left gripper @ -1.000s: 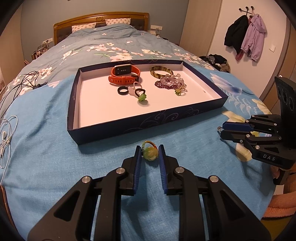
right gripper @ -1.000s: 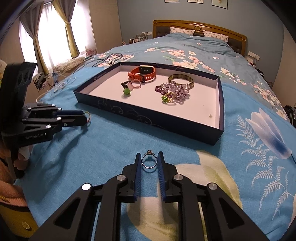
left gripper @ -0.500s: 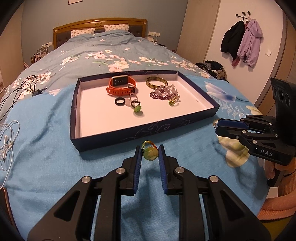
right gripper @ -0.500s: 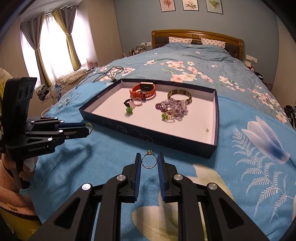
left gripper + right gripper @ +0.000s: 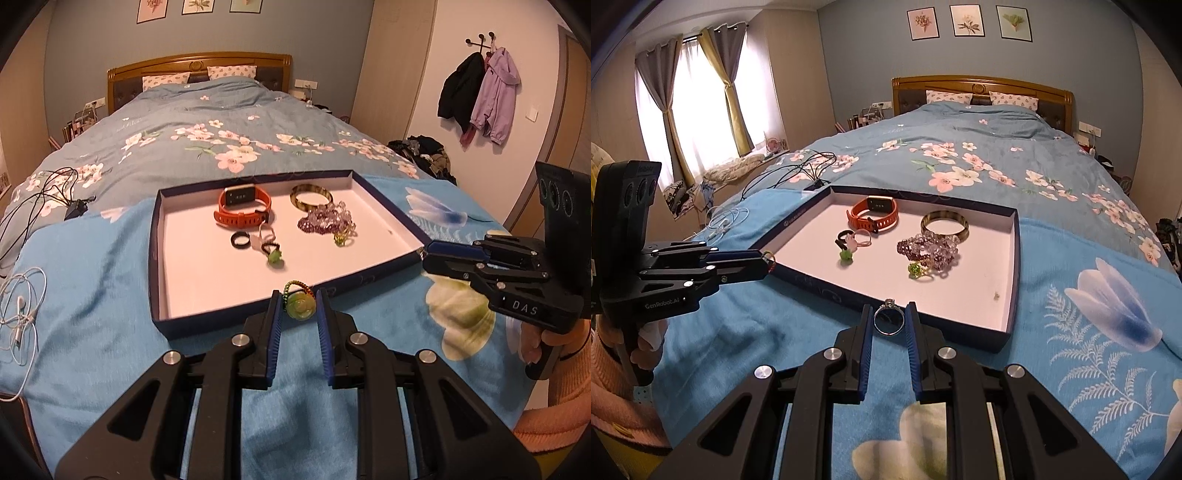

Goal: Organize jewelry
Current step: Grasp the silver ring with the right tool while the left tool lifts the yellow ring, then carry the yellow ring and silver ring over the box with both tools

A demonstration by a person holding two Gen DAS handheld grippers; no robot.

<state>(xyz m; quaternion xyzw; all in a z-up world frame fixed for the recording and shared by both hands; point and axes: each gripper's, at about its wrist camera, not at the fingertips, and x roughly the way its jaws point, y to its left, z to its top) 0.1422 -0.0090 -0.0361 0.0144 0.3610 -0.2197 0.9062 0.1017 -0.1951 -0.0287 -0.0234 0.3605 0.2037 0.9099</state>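
Both grippers hold rings just short of the tray's near wall: left gripper clamps the green ring, right gripper the silver ring, tray floor straight ahead.

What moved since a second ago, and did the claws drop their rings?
Both grippers rose and moved toward the tray. The left gripper still pinches the green flower ring; the right gripper still pinches the silver ring. Jewelry in the tray stayed put.
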